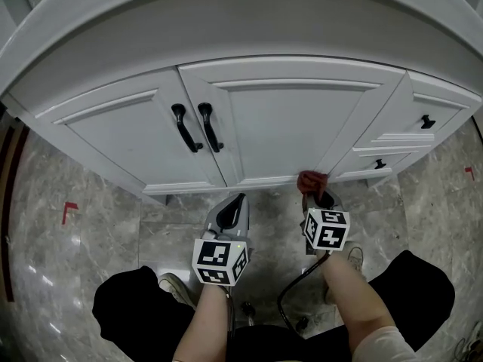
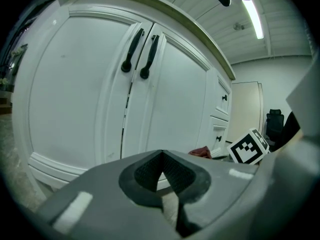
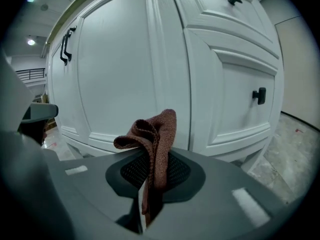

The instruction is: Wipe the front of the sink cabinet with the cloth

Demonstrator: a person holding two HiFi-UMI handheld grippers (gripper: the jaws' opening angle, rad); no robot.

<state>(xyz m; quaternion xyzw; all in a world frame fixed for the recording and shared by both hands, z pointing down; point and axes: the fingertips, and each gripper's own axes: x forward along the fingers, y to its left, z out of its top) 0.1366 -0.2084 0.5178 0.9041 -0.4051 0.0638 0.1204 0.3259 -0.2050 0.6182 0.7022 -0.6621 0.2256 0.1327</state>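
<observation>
Low down, right gripper (image 1: 321,197) tight on cloth (image 1: 312,181) by sink cabinet (image 1: 302,119) bottom edge; left gripper (image 1: 235,202) closed, empty.

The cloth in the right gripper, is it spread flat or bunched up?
Bunched: the cloth hangs crumpled between the right gripper's shut jaws.
</observation>
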